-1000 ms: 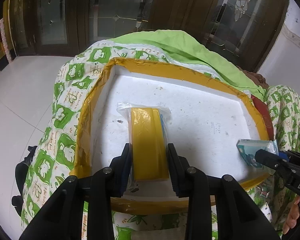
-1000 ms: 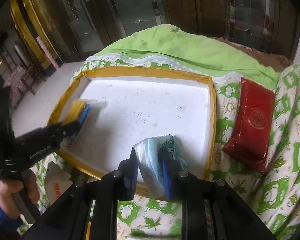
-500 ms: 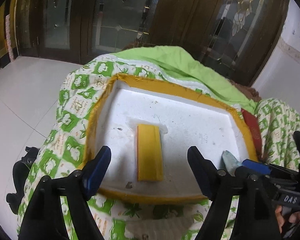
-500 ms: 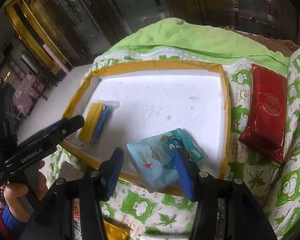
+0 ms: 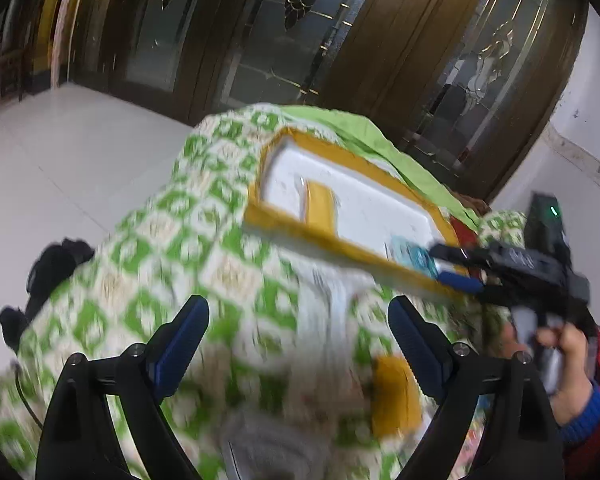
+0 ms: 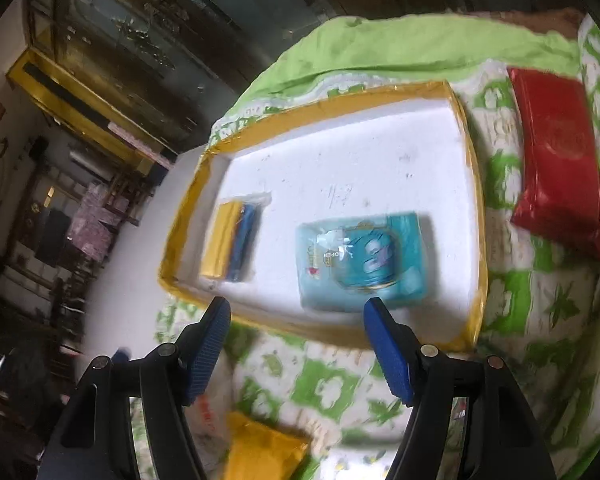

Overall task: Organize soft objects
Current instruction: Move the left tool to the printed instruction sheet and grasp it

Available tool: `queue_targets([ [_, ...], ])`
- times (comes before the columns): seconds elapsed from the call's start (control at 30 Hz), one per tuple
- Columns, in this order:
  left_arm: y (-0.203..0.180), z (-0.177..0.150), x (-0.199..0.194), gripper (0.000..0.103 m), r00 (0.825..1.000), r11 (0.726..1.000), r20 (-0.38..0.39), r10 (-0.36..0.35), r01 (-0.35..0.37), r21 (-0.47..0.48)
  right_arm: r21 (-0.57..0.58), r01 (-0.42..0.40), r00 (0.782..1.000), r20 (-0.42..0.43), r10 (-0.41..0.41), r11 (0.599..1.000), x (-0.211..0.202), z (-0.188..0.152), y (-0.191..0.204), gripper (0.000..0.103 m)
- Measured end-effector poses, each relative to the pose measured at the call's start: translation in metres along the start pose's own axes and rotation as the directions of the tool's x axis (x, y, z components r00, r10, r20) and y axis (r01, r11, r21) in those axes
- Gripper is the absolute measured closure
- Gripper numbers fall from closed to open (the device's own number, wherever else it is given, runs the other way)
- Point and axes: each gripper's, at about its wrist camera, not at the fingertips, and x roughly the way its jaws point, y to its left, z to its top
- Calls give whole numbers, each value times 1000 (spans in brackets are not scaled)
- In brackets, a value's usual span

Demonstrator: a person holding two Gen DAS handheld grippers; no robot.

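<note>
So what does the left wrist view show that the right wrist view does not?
Only the left wrist view shows the right tongs from the side, with the hand that holds them. Only the right wrist view shows the whole red pack on the cloth. Both show the yellow-rimmed tray holding the yellow pack and the blue pack, and another yellow pack outside it.

Dark wooden doors (image 5: 380, 52) with patterned glass standing behind; white tiled floor (image 5: 60, 152) spreading left; glass cabinet (image 6: 112, 60) gleaming.
</note>
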Motion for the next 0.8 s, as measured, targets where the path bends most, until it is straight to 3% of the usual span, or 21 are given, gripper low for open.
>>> queue_targets([
  [0.17, -11, -16, -8, 12, 1000, 997, -5, 30, -29, 76, -11, 9, 999, 35, -9, 1000, -15, -9, 5, 30],
  [0.4, -10, -24, -8, 12, 1000, 997, -23, 18, -16, 77, 53, 58, 996, 60, -61, 997, -50, -48, -5, 29],
  [0.8, -15, -36, -15, 12, 999, 992, -27, 36, -33, 126, 96, 29, 997, 68, -36, 995, -77, -84, -8, 29],
])
